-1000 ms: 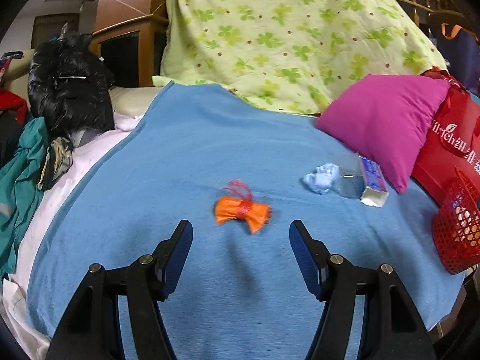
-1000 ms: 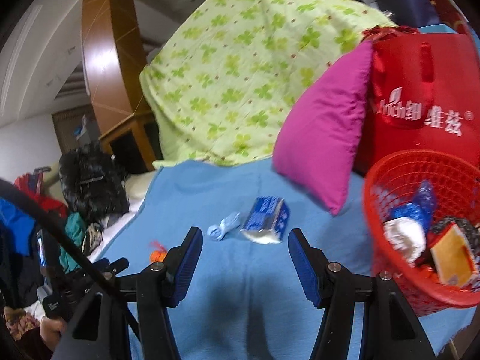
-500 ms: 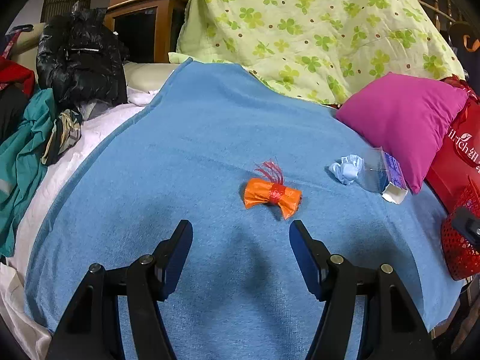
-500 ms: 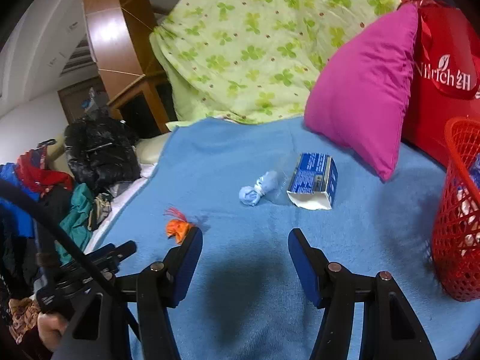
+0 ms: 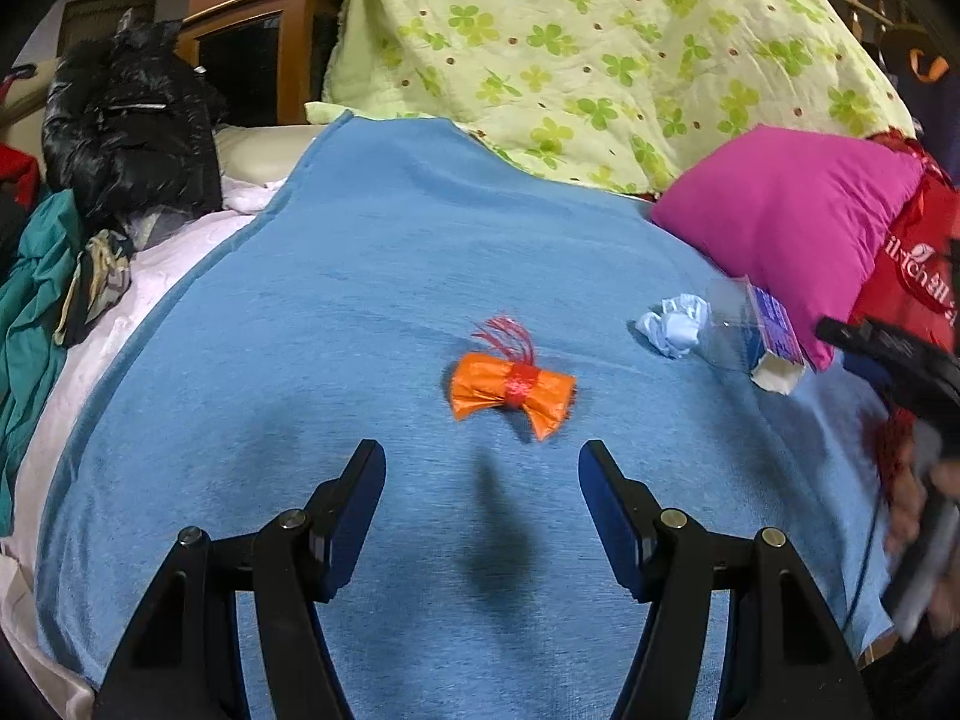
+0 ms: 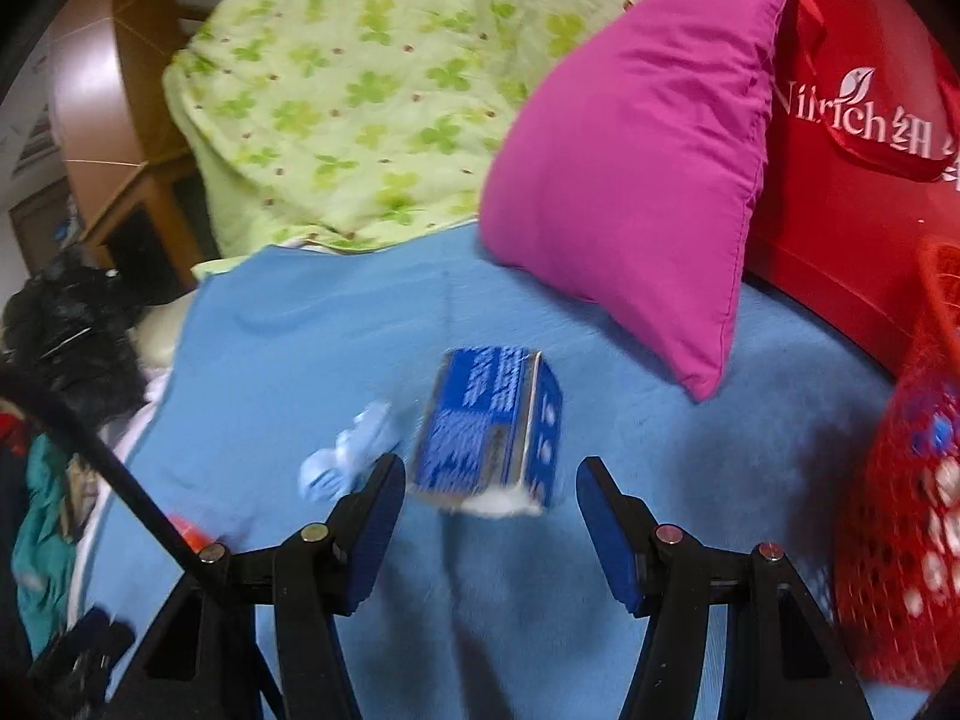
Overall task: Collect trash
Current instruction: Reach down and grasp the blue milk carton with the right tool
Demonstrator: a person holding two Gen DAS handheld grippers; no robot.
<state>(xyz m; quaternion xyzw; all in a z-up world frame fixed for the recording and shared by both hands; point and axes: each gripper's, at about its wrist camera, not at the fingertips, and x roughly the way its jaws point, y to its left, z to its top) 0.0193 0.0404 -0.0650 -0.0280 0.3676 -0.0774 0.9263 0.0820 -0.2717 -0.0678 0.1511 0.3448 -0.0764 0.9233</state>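
Bed [image 5: 372,252] under my tools, covered by a blue blanket. On it, frame centre of left view: orange wrapper [image 5: 511,387] tied with red band. To its right: crumpled pale-blue paper [image 5: 672,324], then blue carton [image 6: 489,435] lying on its side. Pink pillow [image 5: 786,228] at upper right; green floral quilt [image 5: 576,48] along top.

Left gripper [image 5: 482,474]: black angular arms, dark-blue pads on the jaws, silver round screws.
Right gripper [image 6: 487,487]: same black frame, blue pads, silver screws, black cable alongside.
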